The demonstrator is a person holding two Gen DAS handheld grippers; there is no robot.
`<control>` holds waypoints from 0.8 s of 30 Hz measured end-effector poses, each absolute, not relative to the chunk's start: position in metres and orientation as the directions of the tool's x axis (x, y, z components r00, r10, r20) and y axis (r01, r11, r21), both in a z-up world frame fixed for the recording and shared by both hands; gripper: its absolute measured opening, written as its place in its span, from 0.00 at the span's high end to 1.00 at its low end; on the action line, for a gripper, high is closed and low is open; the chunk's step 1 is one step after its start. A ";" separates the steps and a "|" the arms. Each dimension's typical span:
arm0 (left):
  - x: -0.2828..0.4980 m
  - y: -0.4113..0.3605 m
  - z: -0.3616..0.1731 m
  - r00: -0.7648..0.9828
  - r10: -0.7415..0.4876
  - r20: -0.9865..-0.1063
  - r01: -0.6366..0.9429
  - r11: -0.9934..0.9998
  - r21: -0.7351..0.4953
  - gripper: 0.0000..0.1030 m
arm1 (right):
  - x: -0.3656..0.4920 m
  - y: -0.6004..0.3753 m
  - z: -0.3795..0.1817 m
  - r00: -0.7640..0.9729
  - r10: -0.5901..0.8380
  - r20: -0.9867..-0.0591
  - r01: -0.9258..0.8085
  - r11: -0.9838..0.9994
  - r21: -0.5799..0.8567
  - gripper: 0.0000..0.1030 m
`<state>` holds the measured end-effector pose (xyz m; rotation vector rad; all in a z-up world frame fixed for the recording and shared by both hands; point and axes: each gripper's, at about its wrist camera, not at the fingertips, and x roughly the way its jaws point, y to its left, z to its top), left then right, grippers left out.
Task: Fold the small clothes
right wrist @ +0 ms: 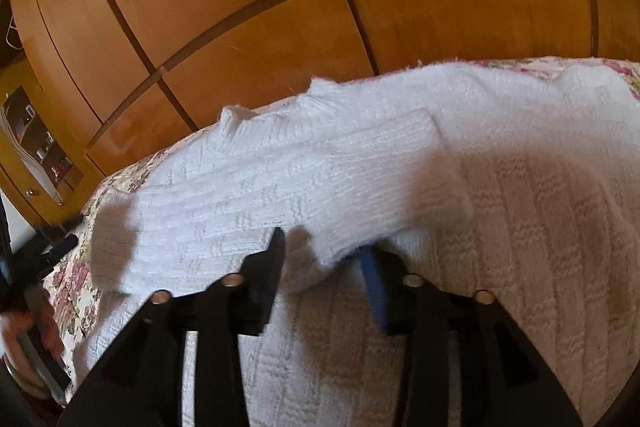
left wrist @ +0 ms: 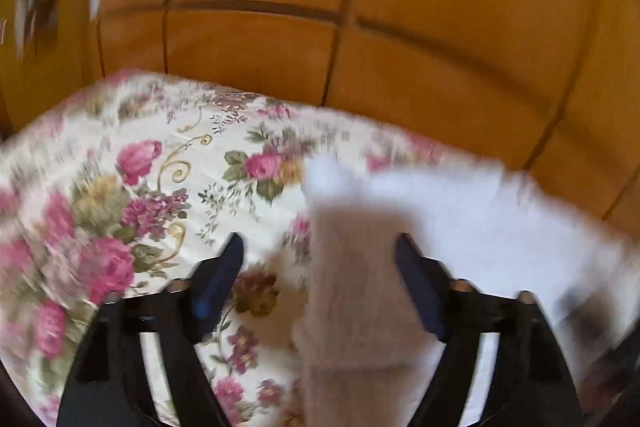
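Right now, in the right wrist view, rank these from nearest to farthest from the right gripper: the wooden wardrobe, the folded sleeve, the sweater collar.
From the right gripper:
1. Folded sleeve, draped right over the fingertips.
2. Sweater collar, beyond it, up and left.
3. Wooden wardrobe, behind the bed.

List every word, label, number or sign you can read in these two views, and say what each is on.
No readable text in either view.
White knitted sweater: no tag or label showing.
Flowered bedspread: pattern only, no words.
Wooden wardrobe: plain panels.
Small items on the shelf: too small and blurred to read.
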<state>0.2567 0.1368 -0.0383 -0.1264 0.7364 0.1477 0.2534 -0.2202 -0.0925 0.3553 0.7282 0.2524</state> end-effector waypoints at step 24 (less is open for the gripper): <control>0.223 0.074 -0.085 0.665 -0.110 -0.739 -0.120 0.960 -0.251 0.14 | 0.218 -0.261 -0.088 0.796 0.220 -0.564 0.086 0.881 0.465 0.31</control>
